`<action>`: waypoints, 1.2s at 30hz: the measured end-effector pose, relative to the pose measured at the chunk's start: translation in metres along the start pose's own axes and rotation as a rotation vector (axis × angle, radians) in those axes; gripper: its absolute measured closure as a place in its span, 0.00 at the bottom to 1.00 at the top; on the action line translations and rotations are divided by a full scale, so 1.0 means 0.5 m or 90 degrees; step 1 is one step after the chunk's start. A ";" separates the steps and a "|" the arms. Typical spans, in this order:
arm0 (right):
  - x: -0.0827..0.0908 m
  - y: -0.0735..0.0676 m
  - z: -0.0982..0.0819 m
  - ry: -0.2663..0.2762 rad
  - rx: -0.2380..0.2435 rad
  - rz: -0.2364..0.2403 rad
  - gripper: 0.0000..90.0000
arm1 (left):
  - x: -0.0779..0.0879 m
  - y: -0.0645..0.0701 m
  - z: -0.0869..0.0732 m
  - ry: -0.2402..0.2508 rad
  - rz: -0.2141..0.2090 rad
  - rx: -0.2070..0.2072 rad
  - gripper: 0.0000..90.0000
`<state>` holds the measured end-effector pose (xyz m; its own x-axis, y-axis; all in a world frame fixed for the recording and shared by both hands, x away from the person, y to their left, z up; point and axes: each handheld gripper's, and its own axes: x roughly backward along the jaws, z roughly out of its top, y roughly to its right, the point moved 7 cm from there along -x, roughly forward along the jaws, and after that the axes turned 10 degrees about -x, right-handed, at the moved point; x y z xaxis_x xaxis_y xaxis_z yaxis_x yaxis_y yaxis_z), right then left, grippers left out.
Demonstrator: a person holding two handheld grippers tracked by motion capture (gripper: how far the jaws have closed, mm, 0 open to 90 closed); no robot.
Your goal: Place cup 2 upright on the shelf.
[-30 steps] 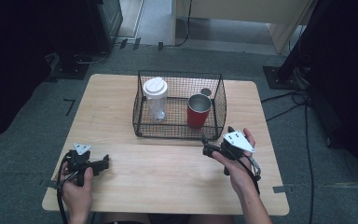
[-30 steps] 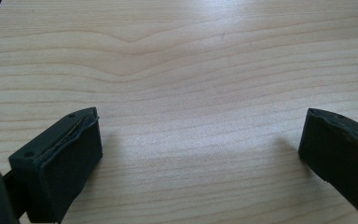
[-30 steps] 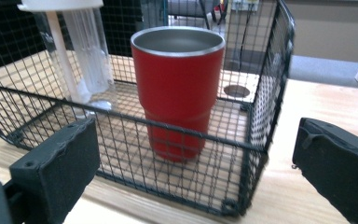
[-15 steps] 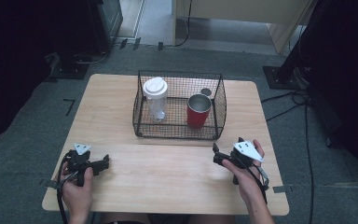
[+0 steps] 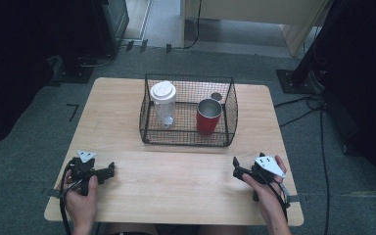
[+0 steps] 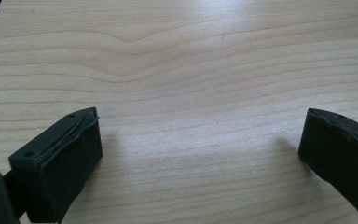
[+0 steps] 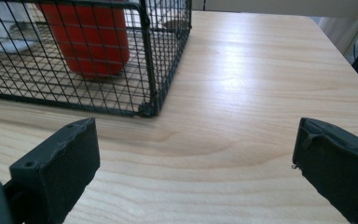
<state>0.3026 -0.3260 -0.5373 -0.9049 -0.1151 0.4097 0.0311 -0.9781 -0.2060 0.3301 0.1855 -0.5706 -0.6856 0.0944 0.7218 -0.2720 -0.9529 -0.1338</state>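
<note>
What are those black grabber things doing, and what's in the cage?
A person sits at a wooden table with a grabber in each hand. The left gripper and the right gripper both rest low near the front edge, jaws open and holding nothing. The cage is a black wire basket in the middle of the table. Inside it stand a clear bottle with a white lid and a red cup.

Evenly lit from above, dim and dark around the wooden table [image 5: 127, 122]. Soft sheen across the tabletop grain in both gripper views, faint shadows beside the jaws. Slightly soft, low in detail; basket mesh [image 7: 74, 70] sharp.
</note>
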 end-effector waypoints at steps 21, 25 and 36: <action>0.034 0.080 -0.036 -0.035 0.018 -0.048 0.00 | 0.000 0.000 0.000 0.000 0.000 0.000 0.00; 0.041 0.092 -0.043 -0.059 0.029 -0.049 0.00 | 0.000 0.000 0.000 0.000 0.000 -0.001 0.00; 0.056 0.125 -0.068 -0.148 0.029 -0.063 0.00 | 0.000 0.000 0.000 0.000 0.000 0.000 0.00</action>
<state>0.2649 -0.3842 -0.5691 -0.7828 -0.0502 0.6202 -0.0290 -0.9927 -0.1170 0.3300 0.1856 -0.5706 -0.6855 0.0943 0.7220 -0.2724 -0.9528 -0.1342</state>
